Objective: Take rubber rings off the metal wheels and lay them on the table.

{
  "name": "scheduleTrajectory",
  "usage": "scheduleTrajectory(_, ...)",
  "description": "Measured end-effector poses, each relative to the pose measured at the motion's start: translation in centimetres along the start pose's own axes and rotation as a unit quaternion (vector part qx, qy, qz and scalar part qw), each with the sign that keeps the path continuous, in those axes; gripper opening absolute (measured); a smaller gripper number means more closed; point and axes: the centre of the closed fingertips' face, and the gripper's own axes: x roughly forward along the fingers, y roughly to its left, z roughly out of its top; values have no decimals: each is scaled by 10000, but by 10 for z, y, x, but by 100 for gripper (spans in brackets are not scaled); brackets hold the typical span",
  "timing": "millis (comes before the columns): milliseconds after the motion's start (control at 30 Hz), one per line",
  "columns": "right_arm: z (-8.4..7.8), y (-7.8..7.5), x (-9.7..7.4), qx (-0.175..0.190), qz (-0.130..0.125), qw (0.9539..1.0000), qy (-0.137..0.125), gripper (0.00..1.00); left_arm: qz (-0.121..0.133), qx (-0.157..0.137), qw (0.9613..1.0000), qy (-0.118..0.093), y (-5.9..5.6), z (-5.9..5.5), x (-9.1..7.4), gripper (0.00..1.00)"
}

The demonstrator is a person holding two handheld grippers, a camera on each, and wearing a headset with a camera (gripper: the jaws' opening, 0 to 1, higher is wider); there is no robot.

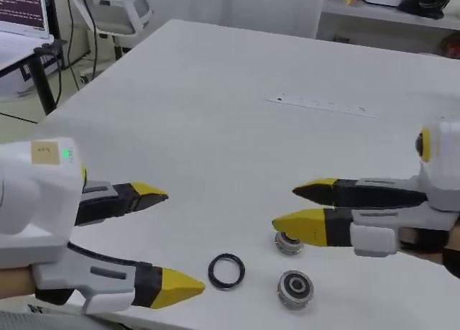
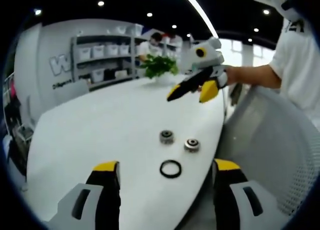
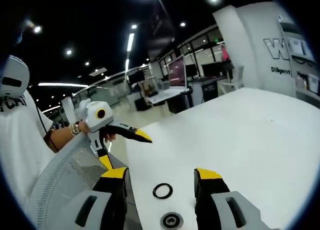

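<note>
A loose black rubber ring [image 1: 226,270] lies flat on the white table [image 1: 215,114] near its front edge. Two small metal wheels stand to its right: one [image 1: 289,244] is partly under my right gripper's lower jaw, the other [image 1: 295,287] is closer to me. My left gripper [image 1: 180,240] is open wide just left of the ring, holding nothing. My right gripper [image 1: 287,206] hovers open above the farther wheel. From the left gripper view, the ring [image 2: 170,169] and both wheels [image 2: 166,136] [image 2: 191,145] lie ahead of the open jaws. The right gripper view looks down on the ring [image 3: 162,191] and one wheel [image 3: 171,220].
A pale ruler-like strip [image 1: 320,104] lies on the far side of the table. A monitor [image 1: 21,10] and a chair [image 1: 115,14] stand beyond the table's left corner. A mesh chair back [image 2: 270,140] is at the near edge. A potted plant [image 2: 160,67] sits at the table's far end.
</note>
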Motion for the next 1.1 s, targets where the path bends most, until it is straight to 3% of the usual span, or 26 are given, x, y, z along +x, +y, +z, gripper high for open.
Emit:
scheduleTrajectory(333,-8,1,-41,-309,-323,9990,-18,70,95,-38,9999,-31,3,2,-4,82)
scheduleTrajectory(567,-17,-4,-69,-247,-707,9967,-328,81,217,-315,9990,-221,8,7,-8,87)
scheduleTrajectory(733,-30,-11,-86,91,-1008,9938,-465,86,258,-358,9989,-157,10,3,-9,88)
scheduleTrajectory(933,-56,-19,-100,372,-1404,9888,-349,93,245,-267,9993,-38,8,0,-8,89)
scheduleTrajectory(1100,-77,-21,-106,583,-1603,9852,-168,96,319,-413,9986,-11,10,-4,-10,90)
